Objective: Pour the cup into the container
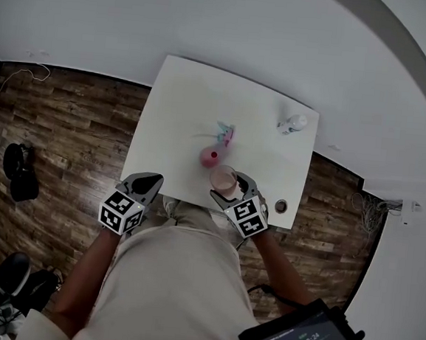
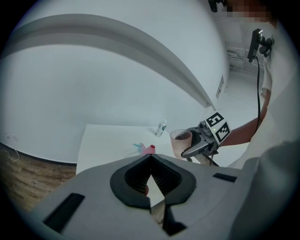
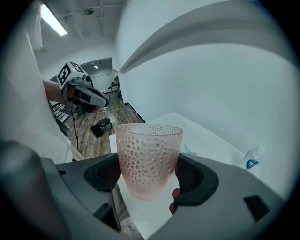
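Cup (image 3: 149, 159): pink, dimpled, upright, clamped in right gripper (image 1: 230, 188) over table (image 1: 181, 111) near edge | left gripper (image 2: 150, 164): jaws together, empty, off table's near edge | pink container (image 1: 211, 156): table middle | bottle (image 1: 292, 124): table far corner

Left gripper (image 2: 150, 159), jaws together

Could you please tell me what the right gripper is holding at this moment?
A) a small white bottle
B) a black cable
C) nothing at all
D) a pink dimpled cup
D: the right gripper has its jaws pressed against both sides of the pink dimpled cup, which stands upright between them.
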`<action>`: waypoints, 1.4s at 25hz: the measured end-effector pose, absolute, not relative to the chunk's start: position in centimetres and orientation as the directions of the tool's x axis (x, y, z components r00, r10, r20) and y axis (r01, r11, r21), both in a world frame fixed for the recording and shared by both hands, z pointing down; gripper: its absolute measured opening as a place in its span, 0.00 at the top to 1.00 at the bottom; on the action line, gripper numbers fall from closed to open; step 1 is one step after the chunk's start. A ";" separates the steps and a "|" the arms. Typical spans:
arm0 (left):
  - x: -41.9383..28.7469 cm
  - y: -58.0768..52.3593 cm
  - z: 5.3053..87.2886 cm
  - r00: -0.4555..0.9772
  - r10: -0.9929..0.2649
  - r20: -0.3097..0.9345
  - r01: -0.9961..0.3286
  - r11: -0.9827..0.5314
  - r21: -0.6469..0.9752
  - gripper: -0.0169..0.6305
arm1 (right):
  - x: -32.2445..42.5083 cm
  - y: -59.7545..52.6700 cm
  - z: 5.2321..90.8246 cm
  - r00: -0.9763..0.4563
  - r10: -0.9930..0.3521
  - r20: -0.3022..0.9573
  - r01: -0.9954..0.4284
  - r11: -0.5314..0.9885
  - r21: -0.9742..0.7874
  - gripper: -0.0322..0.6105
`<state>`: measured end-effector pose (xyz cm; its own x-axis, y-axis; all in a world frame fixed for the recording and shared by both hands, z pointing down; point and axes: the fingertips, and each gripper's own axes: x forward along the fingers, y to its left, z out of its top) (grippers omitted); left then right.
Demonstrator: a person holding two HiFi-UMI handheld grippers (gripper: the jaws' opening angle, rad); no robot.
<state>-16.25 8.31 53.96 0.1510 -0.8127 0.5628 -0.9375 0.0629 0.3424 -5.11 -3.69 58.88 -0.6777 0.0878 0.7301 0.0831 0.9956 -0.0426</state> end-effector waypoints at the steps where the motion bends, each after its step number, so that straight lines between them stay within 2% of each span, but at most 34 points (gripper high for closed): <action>1: -16.3 8.2 53.9 0.141 -0.813 0.565 -0.938 0.072 0.338 0.96 | -5.1 -3.9 59.0 -0.675 0.087 0.732 0.096 0.995 -0.029 0.39; 18: -18.2 6.0 54.8 -0.056 -0.791 0.610 -0.931 0.262 0.255 0.96 | -4.6 -6.2 60.6 -0.621 0.147 0.770 0.173 0.984 -0.048 0.39; 35: -17.4 4.4 56.9 -0.014 -0.778 0.628 -0.948 0.209 0.239 0.96 | -4.9 -6.3 62.4 -0.522 0.178 0.834 0.152 0.982 -0.114 0.39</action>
<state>-17.41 4.38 56.92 -0.0137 -0.7783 0.6277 -0.9483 0.2091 0.2386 -4.89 -6.28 62.36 -0.5222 0.1784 0.8340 0.1524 0.9817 -0.1145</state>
